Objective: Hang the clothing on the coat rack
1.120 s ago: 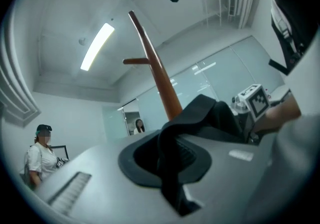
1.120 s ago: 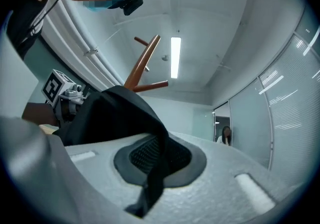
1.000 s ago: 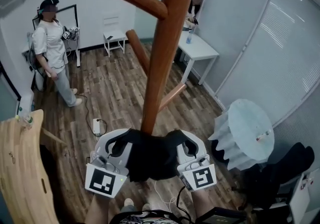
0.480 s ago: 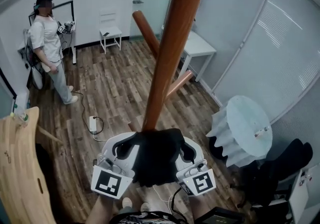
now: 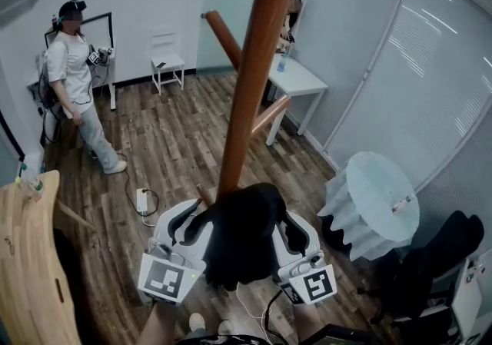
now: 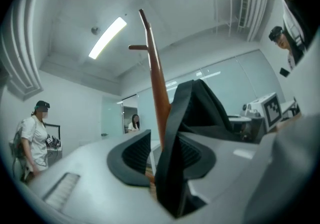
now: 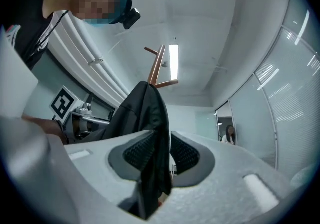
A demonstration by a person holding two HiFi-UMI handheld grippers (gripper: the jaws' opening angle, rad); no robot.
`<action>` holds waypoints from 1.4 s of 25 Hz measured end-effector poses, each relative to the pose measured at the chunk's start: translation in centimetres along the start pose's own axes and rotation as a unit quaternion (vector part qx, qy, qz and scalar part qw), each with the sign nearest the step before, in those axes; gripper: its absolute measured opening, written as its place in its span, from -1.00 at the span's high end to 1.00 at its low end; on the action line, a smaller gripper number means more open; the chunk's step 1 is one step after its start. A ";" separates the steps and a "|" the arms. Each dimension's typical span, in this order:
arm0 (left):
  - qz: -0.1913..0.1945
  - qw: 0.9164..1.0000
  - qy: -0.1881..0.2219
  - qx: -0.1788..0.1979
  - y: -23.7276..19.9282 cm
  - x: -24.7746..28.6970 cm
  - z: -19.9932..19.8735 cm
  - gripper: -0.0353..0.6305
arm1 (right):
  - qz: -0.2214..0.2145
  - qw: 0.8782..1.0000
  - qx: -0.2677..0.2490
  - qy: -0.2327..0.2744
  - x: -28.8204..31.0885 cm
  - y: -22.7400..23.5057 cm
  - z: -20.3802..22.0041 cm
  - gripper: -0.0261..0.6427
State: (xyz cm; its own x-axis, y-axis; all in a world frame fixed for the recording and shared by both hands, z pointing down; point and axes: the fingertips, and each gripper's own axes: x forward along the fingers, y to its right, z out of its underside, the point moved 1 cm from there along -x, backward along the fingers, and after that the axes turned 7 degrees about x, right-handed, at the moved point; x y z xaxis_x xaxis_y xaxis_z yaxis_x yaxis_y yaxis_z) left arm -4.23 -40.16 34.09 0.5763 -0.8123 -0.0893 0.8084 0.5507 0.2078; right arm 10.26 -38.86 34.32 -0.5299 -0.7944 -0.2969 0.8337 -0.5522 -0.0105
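Black garment (image 5: 240, 236), judged soft, light, seen at rack (image 5: 250, 82); left tongs (image 6: 165, 155), right tongs (image 7: 162, 150) being spread, fabric between jaws; collar advised as hold.

A person in white (image 5: 74, 78) stands near a white chair (image 5: 167, 55). A round table (image 5: 382, 196) sits by the glass wall (image 5: 415, 82).

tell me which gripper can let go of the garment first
Right, probably: right gripper fingers are opening wider around the black garment; left gripper fingers are opening too, but cloth lies against one.
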 end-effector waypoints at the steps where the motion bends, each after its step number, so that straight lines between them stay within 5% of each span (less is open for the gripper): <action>1: 0.002 1.000 0.001 -0.006 0.1 -0.2 0.2 0.63 | 0.003 1.000 0.003 0.003 -0.5 0.0 0.0 0.62; 22: 0.017 1.000 -0.014 0.001 0.5 -3.8 1.3 0.25 | 0.046 0.999 -0.019 -0.014 -3.7 -3.2 -0.3 0.62; 35: 0.034 0.998 -0.046 -0.018 -0.1 -7.4 5.5 0.26 | 0.081 0.996 -0.034 -0.030 -5.0 -4.4 0.7 0.64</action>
State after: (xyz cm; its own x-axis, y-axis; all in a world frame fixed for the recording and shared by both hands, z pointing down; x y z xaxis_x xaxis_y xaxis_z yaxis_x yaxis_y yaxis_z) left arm -9.21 -35.25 40.11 0.6177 -0.7863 0.0130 0.7728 0.6100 0.1750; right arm 9.12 -32.62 36.55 -0.3941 -0.8863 -0.2431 0.9165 -0.3989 -0.0314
